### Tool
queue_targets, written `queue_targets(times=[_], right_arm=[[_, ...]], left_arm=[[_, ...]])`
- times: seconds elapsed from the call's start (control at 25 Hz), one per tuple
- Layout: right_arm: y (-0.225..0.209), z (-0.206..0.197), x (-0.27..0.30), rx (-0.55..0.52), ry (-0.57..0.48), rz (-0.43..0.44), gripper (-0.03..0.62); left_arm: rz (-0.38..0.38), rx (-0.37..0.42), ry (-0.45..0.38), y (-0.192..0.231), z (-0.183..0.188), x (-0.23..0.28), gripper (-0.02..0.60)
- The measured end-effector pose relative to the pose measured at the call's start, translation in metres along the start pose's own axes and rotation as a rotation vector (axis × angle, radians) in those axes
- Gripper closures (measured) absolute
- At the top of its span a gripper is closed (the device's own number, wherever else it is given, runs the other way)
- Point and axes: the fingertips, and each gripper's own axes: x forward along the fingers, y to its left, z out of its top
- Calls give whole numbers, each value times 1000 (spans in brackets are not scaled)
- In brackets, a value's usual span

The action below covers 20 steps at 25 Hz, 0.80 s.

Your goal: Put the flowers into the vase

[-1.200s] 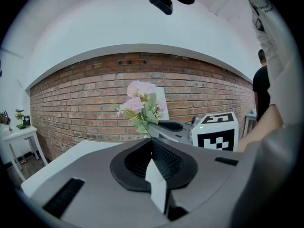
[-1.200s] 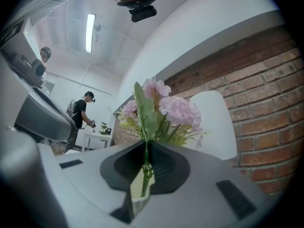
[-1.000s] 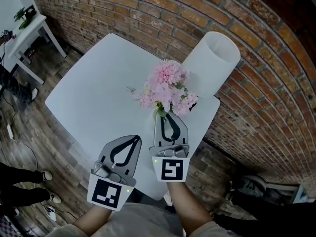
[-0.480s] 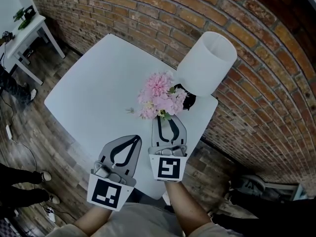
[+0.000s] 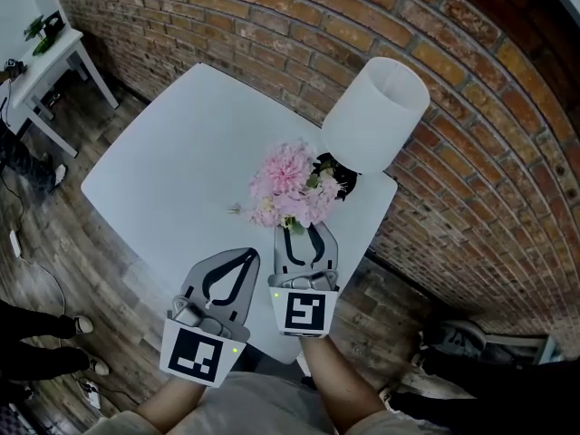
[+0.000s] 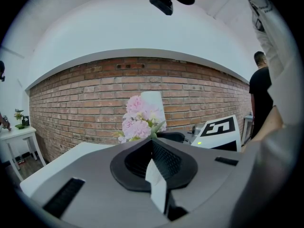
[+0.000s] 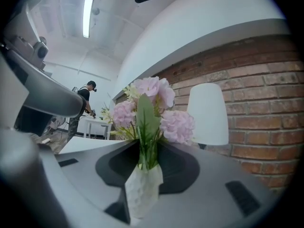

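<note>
A bunch of pink flowers with green leaves stands on the white table, just beyond my right gripper. In the right gripper view the flowers have their stems in a white faceted vase, which sits in the gap between the jaws. The flowers hide the vase in the head view. The right jaws have just been opening and stand apart around the stems and the vase, not pressing on them. My left gripper hangs at the table's near edge, shut and empty, with the flowers ahead of it.
A lamp with a white shade and a black base stands right behind the flowers, against the brick wall. A small white side table is at far left. A person's feet are on the wooden floor at left.
The flowers have come down and towards the left, from in front of the lamp shade to low over the table. The right jaws have spread apart. The left gripper has stayed put.
</note>
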Motion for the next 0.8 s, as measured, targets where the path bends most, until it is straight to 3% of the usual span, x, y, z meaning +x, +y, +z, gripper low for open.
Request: queue_targets(times=[0.8], right_arm=[[0, -17, -29, 65, 67, -56, 480]], left_arm=[[-2, -16, -22, -7, 3, -15, 574]])
